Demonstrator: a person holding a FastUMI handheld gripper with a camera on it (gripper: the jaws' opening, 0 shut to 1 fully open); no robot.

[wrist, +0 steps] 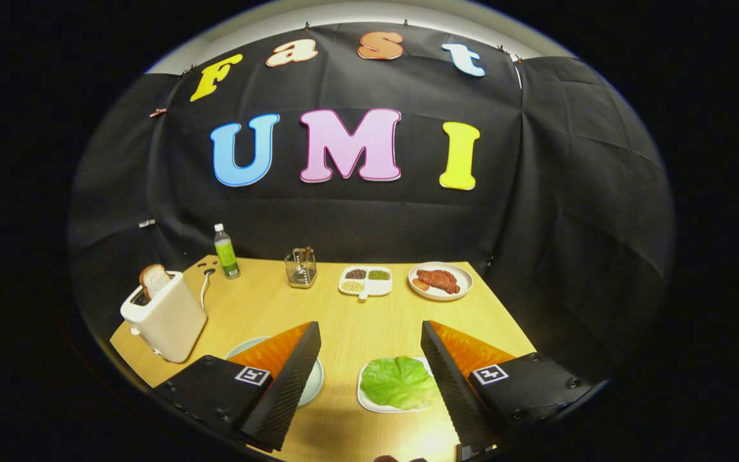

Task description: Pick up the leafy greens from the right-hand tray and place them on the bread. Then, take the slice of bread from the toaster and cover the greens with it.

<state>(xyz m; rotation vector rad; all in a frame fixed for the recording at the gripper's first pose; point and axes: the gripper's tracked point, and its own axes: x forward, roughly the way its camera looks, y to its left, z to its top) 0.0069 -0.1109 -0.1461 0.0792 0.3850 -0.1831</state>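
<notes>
Pale wood makes up the worktop (344, 314), and most of the clutter sits along its far edge in the middle of the frame. At the back left stands a green bottle (226, 251); right of it a clear holder (301, 267) with brown sticks, then a white divided dish (365, 281) of seeds, then a round plate (441, 281) carrying a reddish piece of meat. On the left, a white toaster (164, 316) has a slice of bread (154, 280) poking up from its slot, its cord trailing behind.

Lower down, a pale round plate (312, 378) lies largely hidden behind the left finger, so what it carries cannot be made out. The leafy greens (398, 382) rest on a white tray (369, 401) at bottom centre, just inside the right finger, whose edge covers part of the tray.

The claw (371, 340) is spread wide, holding nothing and touching nothing.
</notes>
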